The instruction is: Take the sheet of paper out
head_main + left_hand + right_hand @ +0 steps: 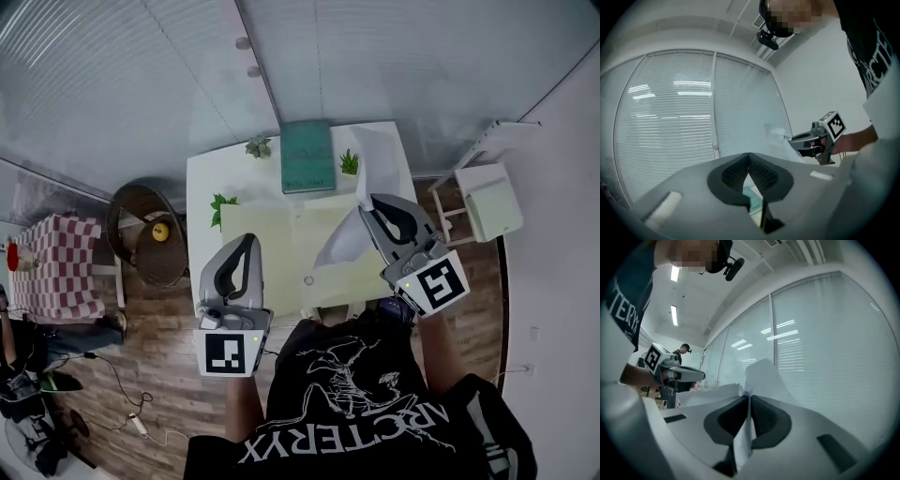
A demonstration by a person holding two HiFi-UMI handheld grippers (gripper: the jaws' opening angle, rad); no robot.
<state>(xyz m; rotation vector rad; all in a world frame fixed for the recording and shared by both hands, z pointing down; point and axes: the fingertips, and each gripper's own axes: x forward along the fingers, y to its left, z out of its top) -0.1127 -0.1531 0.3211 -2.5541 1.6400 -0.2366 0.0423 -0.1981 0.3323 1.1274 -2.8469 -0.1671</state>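
The right gripper (371,208) holds the white sheet of paper (345,244) aloft above the pale yellow folder (277,246) on the white table (208,178); the left gripper (246,242) hovers alongside.

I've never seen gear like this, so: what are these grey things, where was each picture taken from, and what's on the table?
They are hand-held grippers; a person holds one in each hand. One picture comes from a camera on the person's head, looking down; the other two from cameras riding on each gripper, looking along its jaws. On the white table lie a teal book, a pale green mat and three small plants. The right gripper has its jaws shut on a white sheet of paper, held up over the table. The left gripper is shut, holding nothing.
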